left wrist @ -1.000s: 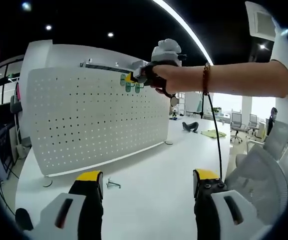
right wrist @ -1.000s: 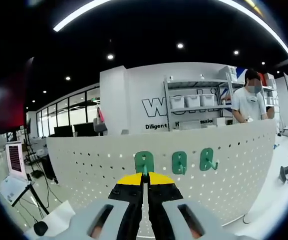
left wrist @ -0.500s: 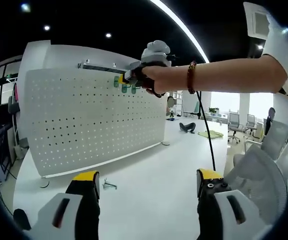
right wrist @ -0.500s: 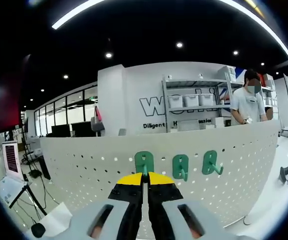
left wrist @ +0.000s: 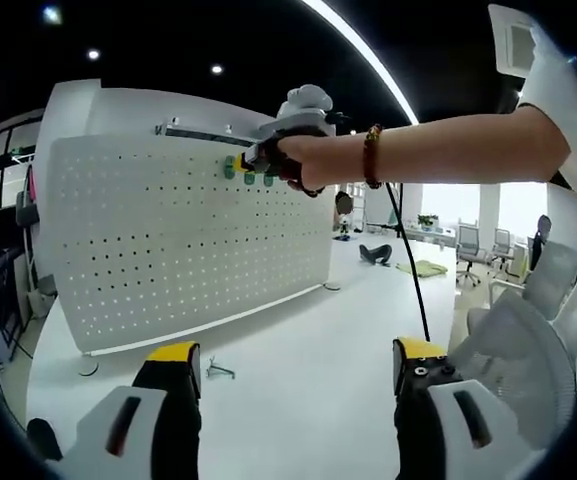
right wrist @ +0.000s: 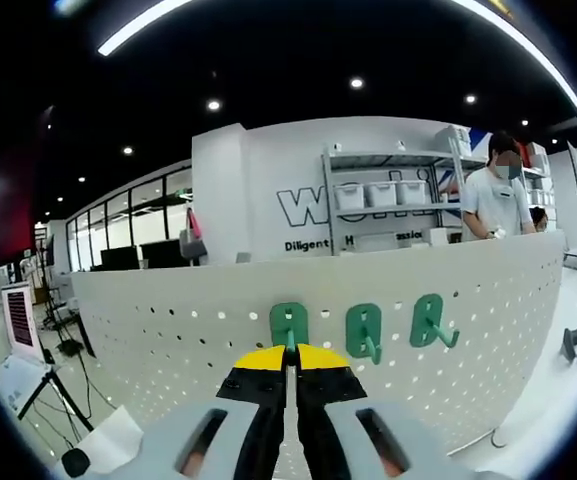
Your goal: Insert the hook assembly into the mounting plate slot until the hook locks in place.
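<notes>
Right tongs (right wrist: 289, 372) are up at the top row of the white pegboard (right wrist: 488, 300), yellow-tipped jaws pinched tight together on the stem of a green hook (right wrist: 288, 325), which sits flat against the board. Two more green hooks (right wrist: 365, 331) hang just beside it to the right, each on the board, the far one (right wrist: 431, 321) with its prong jutting out. From the left gripper view, those same right tongs (left wrist: 260, 158) press at the board's upper edge with the person's hand (left wrist: 308, 160) wrapped round them. Left tongs (left wrist: 295, 372) hang low over the white table (left wrist: 298, 350), jaws wide apart, gripping nothing. A small metal hook (left wrist: 220, 369) lies loose on the table near the pegboard's foot.
</notes>
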Motion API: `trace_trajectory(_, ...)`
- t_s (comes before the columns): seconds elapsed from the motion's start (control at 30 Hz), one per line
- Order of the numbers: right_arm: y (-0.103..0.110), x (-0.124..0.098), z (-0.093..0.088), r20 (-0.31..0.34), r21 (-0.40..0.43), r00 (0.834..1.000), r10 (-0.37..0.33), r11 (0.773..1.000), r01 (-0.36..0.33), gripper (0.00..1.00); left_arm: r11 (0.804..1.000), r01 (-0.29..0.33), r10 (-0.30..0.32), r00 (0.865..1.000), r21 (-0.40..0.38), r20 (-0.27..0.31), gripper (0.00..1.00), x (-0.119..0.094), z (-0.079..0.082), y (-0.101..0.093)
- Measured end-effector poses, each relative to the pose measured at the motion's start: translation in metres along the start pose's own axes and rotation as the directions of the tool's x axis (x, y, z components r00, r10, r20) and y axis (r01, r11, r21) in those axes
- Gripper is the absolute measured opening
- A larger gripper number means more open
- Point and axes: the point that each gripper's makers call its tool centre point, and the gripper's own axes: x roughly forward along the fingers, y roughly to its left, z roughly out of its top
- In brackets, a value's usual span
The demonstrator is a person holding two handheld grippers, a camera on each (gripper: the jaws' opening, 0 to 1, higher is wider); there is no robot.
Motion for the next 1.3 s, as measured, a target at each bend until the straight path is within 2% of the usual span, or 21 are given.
trace_trajectory(0.37,-0.0027,0.0036,-0.0022,-0.006,-0.004,1.0,-0.023,1.0,0.022,0.01,1.0,-0.008,0.008,1.0,-0.005,-0.005,0.8,-0.0021,-0.0019,0.0034)
trace_trajectory(0.57,-0.0021,0.0047,-0.0027,-0.01,0.023,0.999,-0.038,0.999,0.038,0.01,1.0,-0.009,0.009,1.0,-0.002,0.0,0.8,-0.0013,0.0004,0.0042)
trace_trajectory(0.67,-0.0011,0.0042,-0.0037,-0.022,-0.031,0.998,-0.057,0.998,0.056,0.01,1.0,-0.006,0.006,1.0,-0.01,-0.001,0.8,-0.0015,-0.0018,0.0039)
trace_trajectory(0.77,-0.0017,0.0058,-0.0044,-0.025,-0.002,0.998,-0.065,0.998,0.065,0.01,1.0,-0.001,0.001,1.0,-0.007,-0.014,0.8,-0.0011,-0.0054,0.0019)
trace_trajectory(0.83,-0.0019,0.0074,-0.0043,-0.03,-0.044,0.997,-0.078,0.996,0.077,0.0,1.0,0.001,-0.001,1.0,-0.009,-0.013,0.8,-0.0011,-0.0054,0.0009)
trace_trajectory(0.87,-0.001,0.0077,-0.0049,-0.037,-0.095,0.996,-0.084,0.992,0.08,0.0,1.0,0.002,-0.002,1.0,-0.011,-0.012,0.79,-0.0012,-0.0053,0.0008)
trace_trajectory(0.93,0.0012,0.0073,-0.0059,-0.04,-0.113,0.996,-0.084,0.99,0.079,0.0,1.0,0.002,-0.003,1.0,-0.015,-0.012,0.79,-0.0011,-0.0058,0.001)
trace_trajectory(1.1,-0.0001,0.0081,-0.0059,-0.046,-0.102,0.996,-0.081,0.992,0.076,0.0,1.0,0.003,-0.003,1.0,-0.015,-0.011,0.79,-0.0004,-0.0052,0.0015)
trace_trajectory(1.2,0.0003,0.0073,-0.0073,-0.047,-0.068,0.996,-0.071,0.995,0.068,0.01,1.0,0.004,-0.004,1.0,-0.014,-0.01,0.79,0.0003,-0.0045,0.0009)
trace_trajectory(1.3,0.0013,0.0064,-0.0071,-0.051,-0.075,0.997,-0.063,0.995,0.059,0.01,1.0,0.009,-0.009,1.0,-0.013,-0.011,0.79,0.0007,-0.0045,-0.0004)
